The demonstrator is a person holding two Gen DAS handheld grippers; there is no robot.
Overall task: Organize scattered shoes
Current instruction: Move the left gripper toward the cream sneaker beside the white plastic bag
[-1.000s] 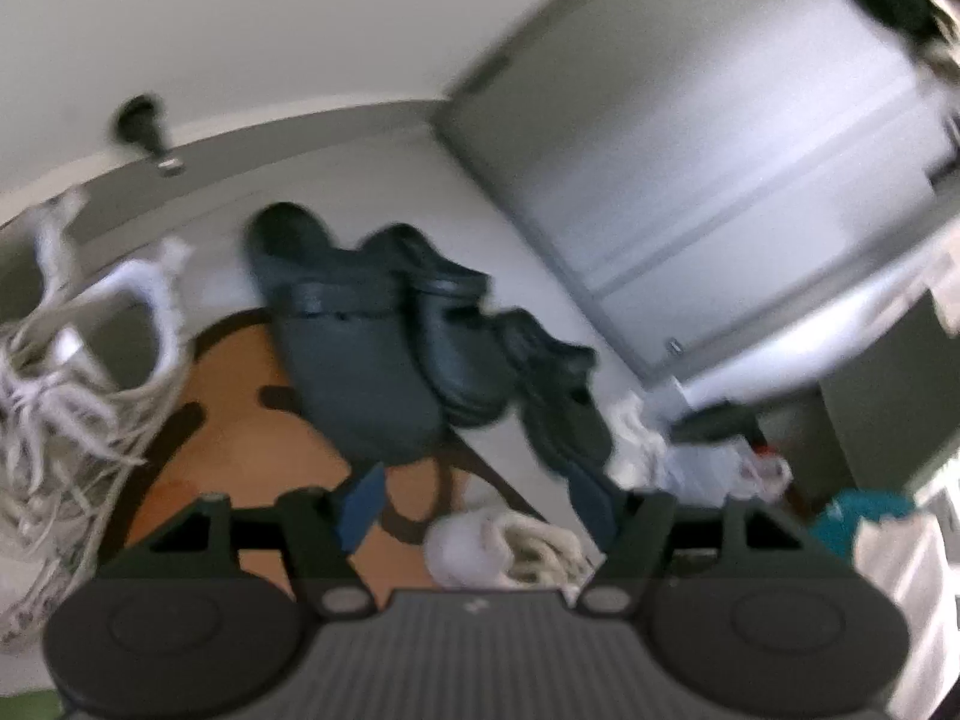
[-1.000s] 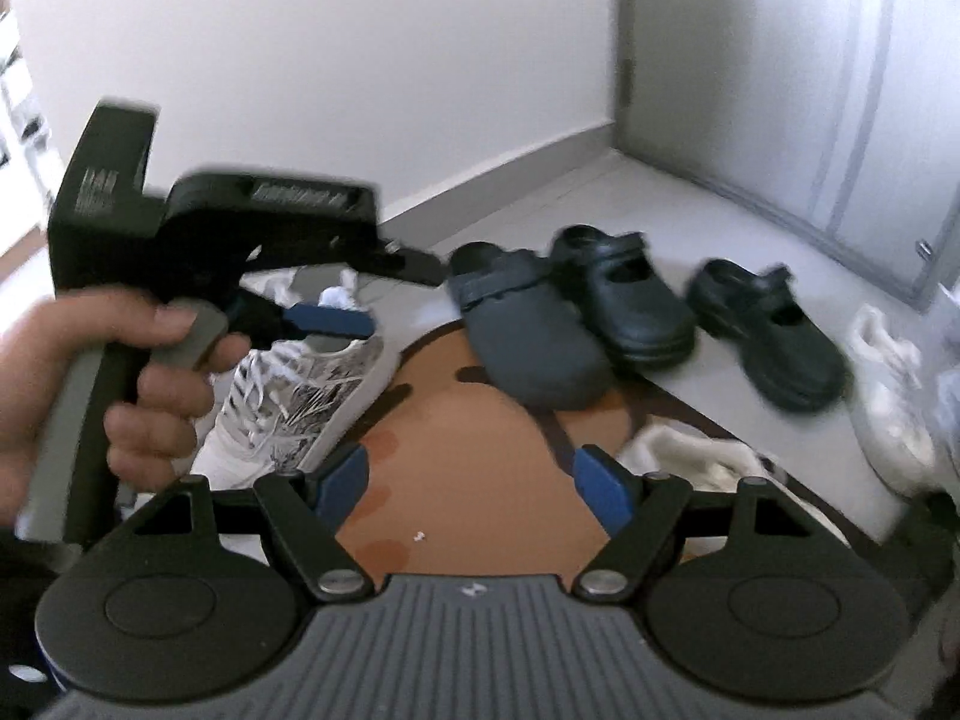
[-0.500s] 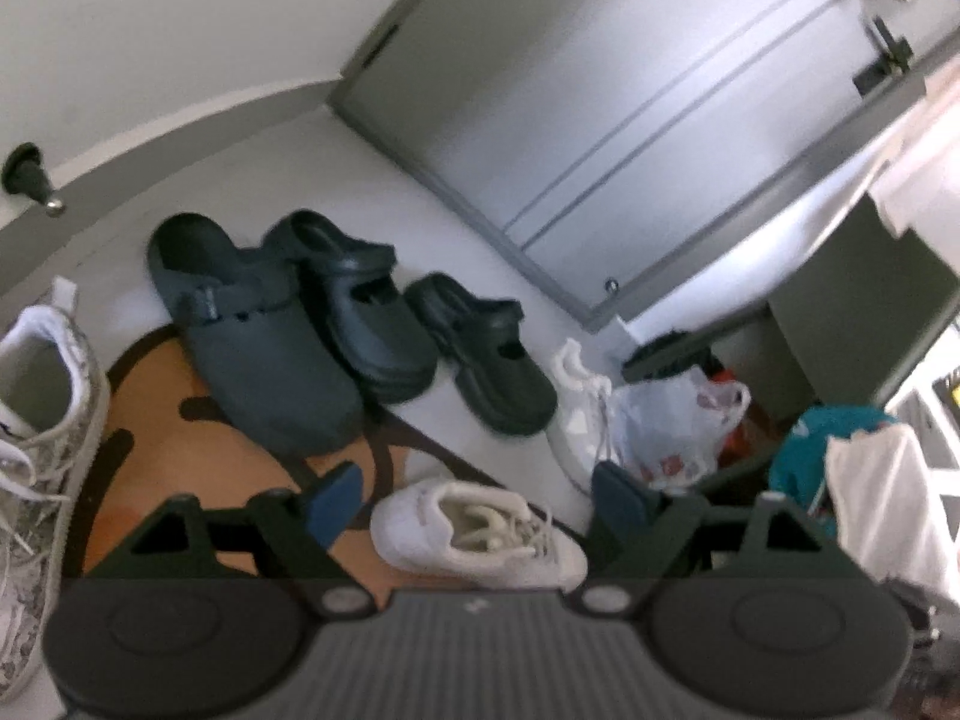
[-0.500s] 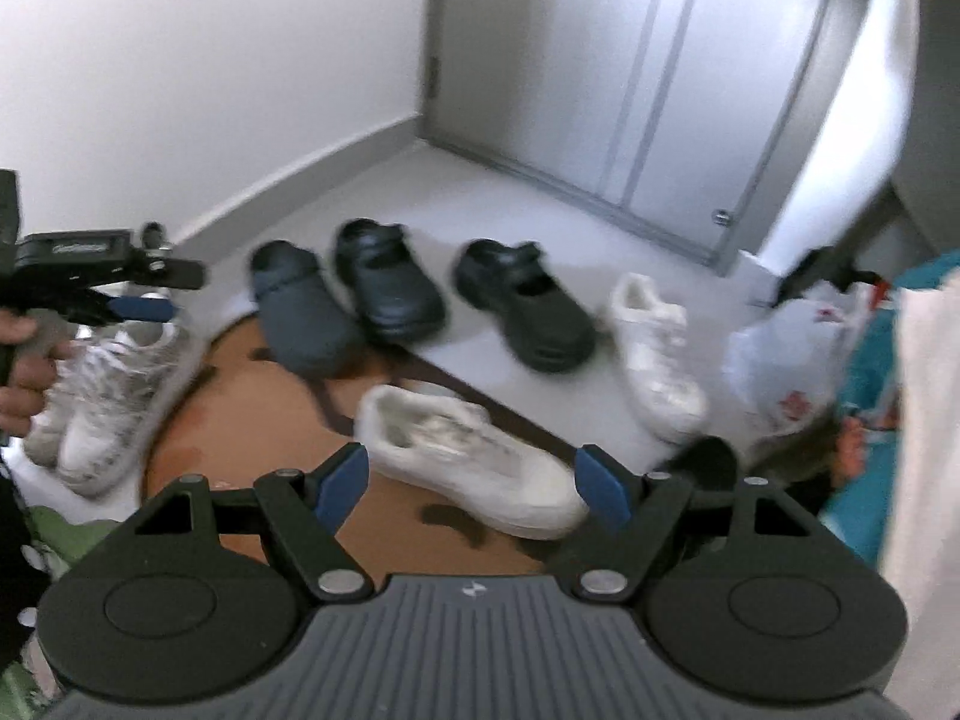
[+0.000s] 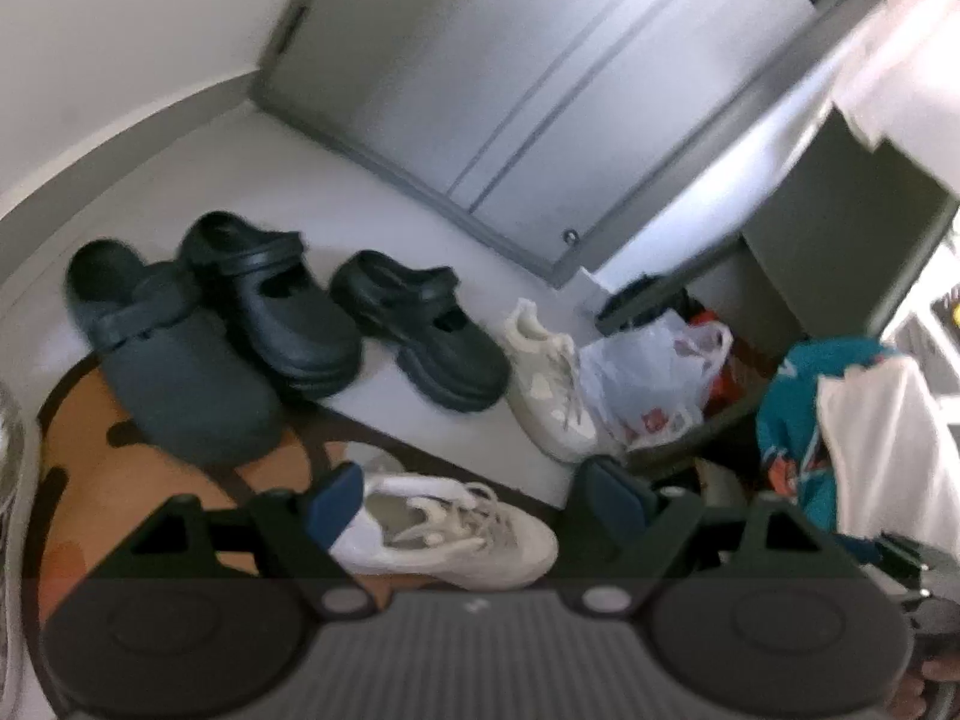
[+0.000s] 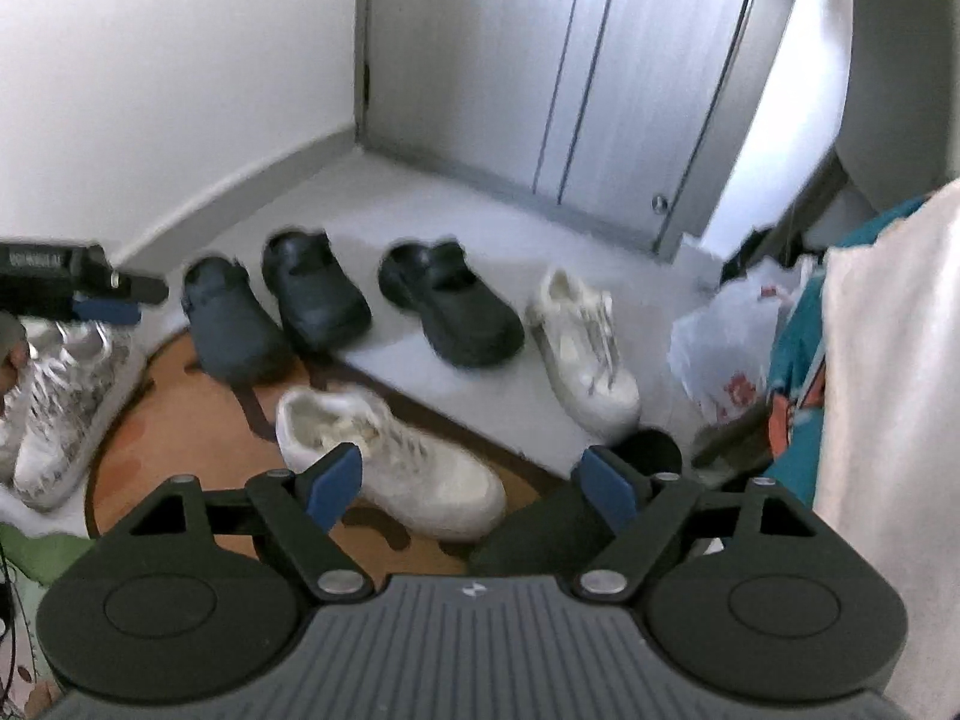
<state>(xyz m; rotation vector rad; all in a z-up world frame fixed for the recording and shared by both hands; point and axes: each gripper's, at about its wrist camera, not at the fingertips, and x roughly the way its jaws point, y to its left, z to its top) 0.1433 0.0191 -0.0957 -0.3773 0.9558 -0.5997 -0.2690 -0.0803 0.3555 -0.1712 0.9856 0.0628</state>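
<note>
On the orange mat [image 6: 180, 420] lies a white sneaker [image 6: 396, 462], toe to the right. Its cream mate [image 6: 585, 354] rests on the pale floor by a plastic bag. Beyond stand a dark blue clog [image 6: 231, 327] and two black clogs [image 6: 318, 294] [image 6: 456, 306]. A patterned white pair [image 6: 60, 396] sits at the left. My right gripper [image 6: 469, 485] hovers open above the white sneaker, touching nothing. My left gripper [image 5: 474, 498] is open and empty too, above the same white sneaker [image 5: 456, 534]. In the right wrist view the left gripper [image 6: 129, 299] is over the patterned pair.
A grey double door [image 6: 600, 90] closes the back; white wall [image 6: 150, 60] runs on the left. A plastic bag [image 5: 648, 378], teal fabric [image 5: 798, 420] and a white cloth [image 6: 888, 390] crowd the right. A dark round object [image 6: 648, 450] lies near the mat's right edge.
Both grippers have drawn back and swung right, away from the patterned sneakers. The white sneaker on the mat and the cream one have come into view. The left jaws stand a little wider.
</note>
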